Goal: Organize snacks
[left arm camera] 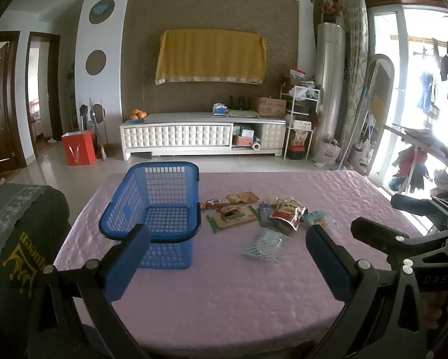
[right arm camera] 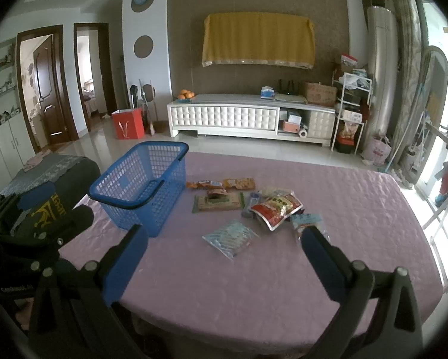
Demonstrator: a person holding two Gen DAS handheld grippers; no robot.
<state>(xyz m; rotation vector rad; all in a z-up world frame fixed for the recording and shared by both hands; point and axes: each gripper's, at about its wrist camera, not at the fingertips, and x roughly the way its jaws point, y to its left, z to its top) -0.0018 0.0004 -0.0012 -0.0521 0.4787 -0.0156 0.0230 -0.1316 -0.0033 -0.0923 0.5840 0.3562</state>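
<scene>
We've got both grippers up over the near edge of the pink table (left arm camera: 254, 299), and both are wide open. Our left gripper (left arm camera: 227, 257) has its blue pads spread far apart with nothing between them; its left pad (left arm camera: 125, 266) sits in front of the basket's near corner in that view, though we can't tell if it actually touches. Our right gripper (right arm camera: 224, 257) is just as wide, fingers empty, hanging above bare cloth. The blue basket (left arm camera: 158, 206) stands upright on the left part of the table, mouth up, nothing visible inside it, its long axis running away from us toward the far edge. The snacks lie loose just to its right. A flat green pack (left arm camera: 233, 218) lies with its long side across the table, a small brown pack resting on top of it. Behind it, an orange pack (left arm camera: 242, 198) and a thin wrapper lie end to end, also crosswise. The red pouch (left arm camera: 288, 214) sits tilted on the heap further right, its long axis slanting toward us. Nearest to us, apart from the pile, a pale blue striped bag (right arm camera: 230, 237) lies flat, angled diagonally, right between the two right fingers in the right wrist view.
</scene>
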